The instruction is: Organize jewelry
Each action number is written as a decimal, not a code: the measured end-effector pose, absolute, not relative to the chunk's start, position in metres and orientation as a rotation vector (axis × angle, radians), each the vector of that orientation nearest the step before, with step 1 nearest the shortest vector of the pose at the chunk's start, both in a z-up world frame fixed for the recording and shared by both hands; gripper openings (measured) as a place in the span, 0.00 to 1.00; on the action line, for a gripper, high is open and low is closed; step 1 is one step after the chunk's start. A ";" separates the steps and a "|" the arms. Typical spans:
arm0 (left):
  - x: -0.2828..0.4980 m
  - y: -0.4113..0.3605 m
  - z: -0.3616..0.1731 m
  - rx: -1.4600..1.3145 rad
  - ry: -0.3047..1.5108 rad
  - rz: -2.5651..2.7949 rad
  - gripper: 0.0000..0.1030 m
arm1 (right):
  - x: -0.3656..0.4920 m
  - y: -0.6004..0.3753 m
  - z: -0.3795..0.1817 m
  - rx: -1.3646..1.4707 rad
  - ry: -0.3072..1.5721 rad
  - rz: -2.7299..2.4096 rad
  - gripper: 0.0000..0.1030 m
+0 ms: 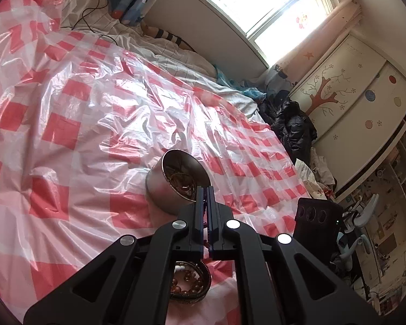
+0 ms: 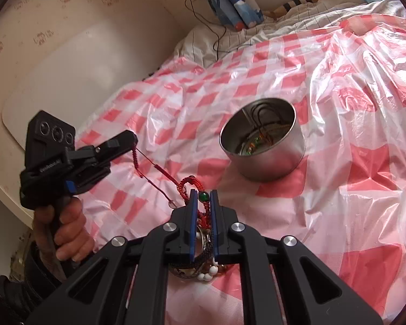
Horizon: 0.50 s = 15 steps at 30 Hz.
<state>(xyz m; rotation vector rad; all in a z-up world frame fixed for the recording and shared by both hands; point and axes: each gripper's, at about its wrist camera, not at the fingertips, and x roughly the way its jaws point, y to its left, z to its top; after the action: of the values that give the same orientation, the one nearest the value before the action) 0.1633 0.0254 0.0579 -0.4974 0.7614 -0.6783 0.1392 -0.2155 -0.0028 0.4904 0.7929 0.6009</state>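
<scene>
Bed [image 1: 67, 108]: carries everything; spread with a crinkled plastic sheet [image 2: 338, 108] in red and white checks, glossy, creased into ridges throughout. White quilted bedding [image 2: 203, 40] shows past the sheet's far edge, with a black cable [image 2: 216, 35] trailing over it.

Wardrobe [image 1: 352, 94]: cream doors with a painted tree, beside the bed's far corner under the window; dark clothing [image 1: 292, 124] heaped at its foot.

Metal tin [image 2: 262, 149]: round, open-topped, shiny, standing upright on the sheet toward the middle of the bed; cords and small coloured pieces lie tangled inside. Nothing stands between it and either gripper.

Left gripper [image 2: 134, 138]: held by a hand [image 2: 67, 233] near the bed's left edge, jaws fully closed on the end of a thin red cord [image 2: 154, 173], which runs taut and slanting down to the right gripper.

Right gripper [image 2: 203, 192]: jaws nearly closed, pinching a red braided bracelet [image 2: 200, 208] with a green bead [image 2: 203, 196] seated between the blue pads; a woven loop arches just above the tips.

Jewelry pile [image 1: 189, 284]: amber beads, white beads and dark woven bands, lying on the sheet at the near edge, directly under both grippers and partly hidden by them.
</scene>
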 end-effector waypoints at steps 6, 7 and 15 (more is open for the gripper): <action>0.183 0.010 0.074 -0.497 0.693 -0.710 0.02 | 0.141 -0.234 0.006 0.543 0.731 0.549 0.10; 0.188 0.006 0.078 -0.506 0.683 -0.719 0.02 | 0.141 -0.237 0.006 0.551 0.727 0.543 0.10; 0.214 -0.031 0.082 -0.491 0.671 -0.766 0.02 | 0.149 -0.255 0.008 0.596 0.694 0.495 0.10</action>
<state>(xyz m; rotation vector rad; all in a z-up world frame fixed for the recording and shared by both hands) 0.2140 -0.0308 0.0818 -0.4913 0.6713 -0.7655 0.1486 -0.2552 0.0078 0.5964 0.6939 0.4945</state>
